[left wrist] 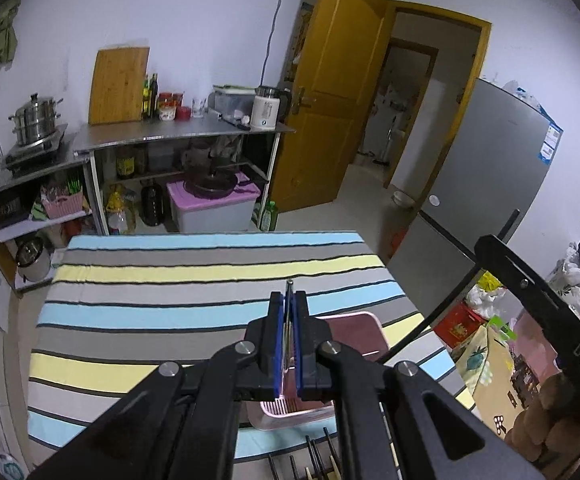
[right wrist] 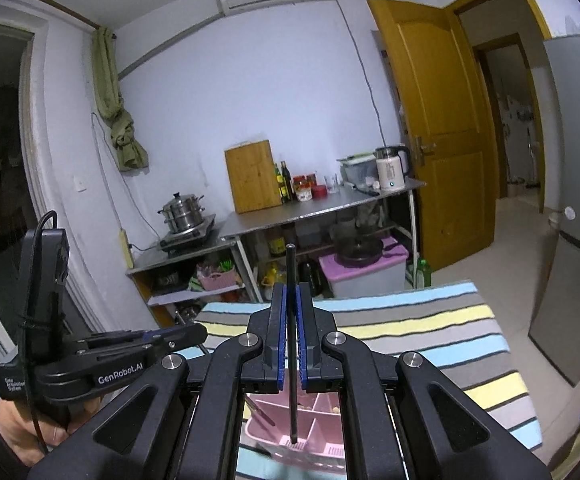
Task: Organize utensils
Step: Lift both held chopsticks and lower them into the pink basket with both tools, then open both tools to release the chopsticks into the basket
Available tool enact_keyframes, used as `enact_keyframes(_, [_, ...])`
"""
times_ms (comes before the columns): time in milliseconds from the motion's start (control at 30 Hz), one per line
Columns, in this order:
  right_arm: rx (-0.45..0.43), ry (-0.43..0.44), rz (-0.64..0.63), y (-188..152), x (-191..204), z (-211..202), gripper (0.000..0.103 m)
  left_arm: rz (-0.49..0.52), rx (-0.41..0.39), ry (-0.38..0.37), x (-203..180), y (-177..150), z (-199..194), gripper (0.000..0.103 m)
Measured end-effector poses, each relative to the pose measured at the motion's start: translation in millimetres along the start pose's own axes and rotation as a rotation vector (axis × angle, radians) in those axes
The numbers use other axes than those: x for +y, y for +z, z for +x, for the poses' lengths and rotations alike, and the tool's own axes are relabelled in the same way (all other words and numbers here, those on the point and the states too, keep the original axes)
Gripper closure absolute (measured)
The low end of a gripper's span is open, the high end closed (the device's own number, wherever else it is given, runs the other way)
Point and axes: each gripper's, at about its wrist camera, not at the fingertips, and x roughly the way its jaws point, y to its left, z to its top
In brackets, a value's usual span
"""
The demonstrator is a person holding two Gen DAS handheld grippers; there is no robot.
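**Both chopsticks stand upright over the pink organizer**

Left wrist view: your left hand-held gripper (left wrist: pixel 288 300) is closed on a thin metal chopstick (left wrist: pixel 289 285), whose tip pokes out just past the fingertips. Its long axis runs along the fingers. The pink organizer (left wrist: pixel 354 328) lies directly beneath and just right of the jaws, on the striped table (left wrist: pixel 169 280). More loose chopsticks (left wrist: pixel 314 456) lie nearer you than the organizer.

Right wrist view: your right hand-held gripper (right wrist: pixel 291 300) is clamped on a black chopstick (right wrist: pixel 291 280), held nearly upright, its lower end (right wrist: pixel 294 438) down in the organizer's (right wrist: pixel 322 404) front compartment. The right one looks closer to release, I judge; the left hand-held gripper (right wrist: pixel 177 336) sits beside, left of the organizer.
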Motion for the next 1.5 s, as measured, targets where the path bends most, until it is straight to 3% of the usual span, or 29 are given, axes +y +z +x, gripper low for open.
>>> enact_keyframes(300, [0.101, -0.015, 0.015, -31.9, -9.7, 40.2, 0.099, -0.035, 0.075, -0.015, 16.8, -21.9, 41.1, 0.098])
enact_keyframes(567, [0.157, -0.01, 0.024, -45.3, -17.2, 53.0, 0.098, -0.048, 0.064, -0.021, 26.2, -27.6, 44.3, 0.097])
enact_keyframes(633, [0.162, -0.011, 0.028, -46.3, -18.4, 52.7, 0.097, -0.042, 0.052, -0.013, 25.3, -27.6, 40.6, 0.091])
enact_keyframes(700, [0.159, -0.014, 0.025, -45.6, -18.6, 49.7, 0.092, -0.041, 0.04, -0.005, 25.7, -26.5, 37.1, 0.076])
enact_keyframes(733, [0.156, -0.013, 0.022, -43.2, -17.3, 49.5, 0.09, -0.043, 0.03, -0.004, 25.4, -26.1, 33.4, 0.075])
enact_keyframes(1167, [0.102, -0.014, 0.014, -37.6, -16.3, 4.8, 0.089, -0.017, -0.055, 0.022, 19.2, -28.7, -12.3, 0.072])
enact_keyframes(1500, [0.059, -0.017, 0.022, -44.5, -19.8, -37.7, 0.089, -0.023, -0.094, 0.015, 14.3, -50.9, -46.3, 0.072])
